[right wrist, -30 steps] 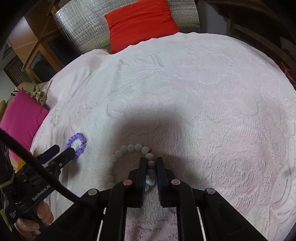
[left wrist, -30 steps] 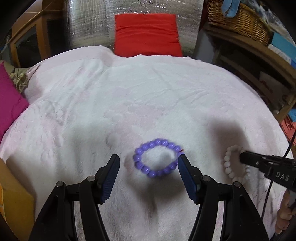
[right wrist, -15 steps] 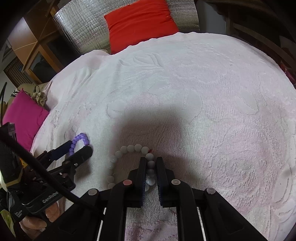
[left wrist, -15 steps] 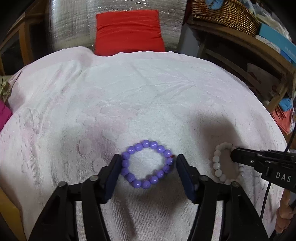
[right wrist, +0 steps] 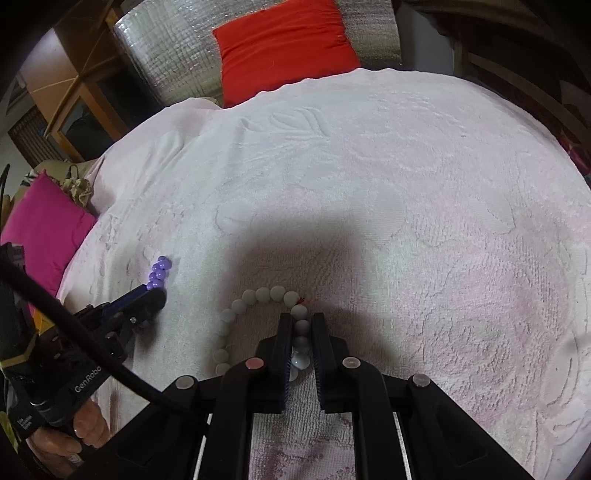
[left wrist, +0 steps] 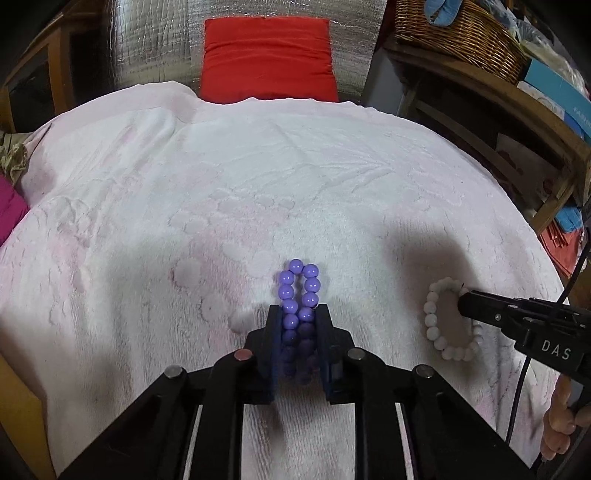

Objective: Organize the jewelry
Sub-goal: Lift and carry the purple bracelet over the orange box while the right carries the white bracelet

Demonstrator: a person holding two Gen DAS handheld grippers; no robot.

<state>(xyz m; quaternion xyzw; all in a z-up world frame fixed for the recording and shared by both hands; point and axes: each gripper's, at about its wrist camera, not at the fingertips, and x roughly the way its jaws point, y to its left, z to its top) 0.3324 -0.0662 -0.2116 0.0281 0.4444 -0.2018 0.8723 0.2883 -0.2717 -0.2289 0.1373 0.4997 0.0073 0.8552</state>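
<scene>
Where black tongs (left wrist: 466, 303) show, "DAS" reads.

left claw (left wrist: 298, 314) squeezing purple bracelet (left wrist: 297, 291), white bracelet (left wrist: 448, 321)

Two bead bracelets: one purple bracelet (left wrist: 297, 295), one white bracelet (left wrist: 439, 325). Two cushions beyond the grippers: one red cushion (left wrist: 267, 55), one pink cushion (right wrist: 44, 229). One wicker basket (left wrist: 461, 33).

Domestic room, cluttered, as I see it: pale pink embossed bedspread (left wrist: 295, 177); red cushion (left wrist: 267, 59) against silver quilted backing (left wrist: 159, 40); magenta cushion (right wrist: 40, 229); wicker basket (left wrist: 465, 33) on wooden shelving (left wrist: 517, 107).
</scene>
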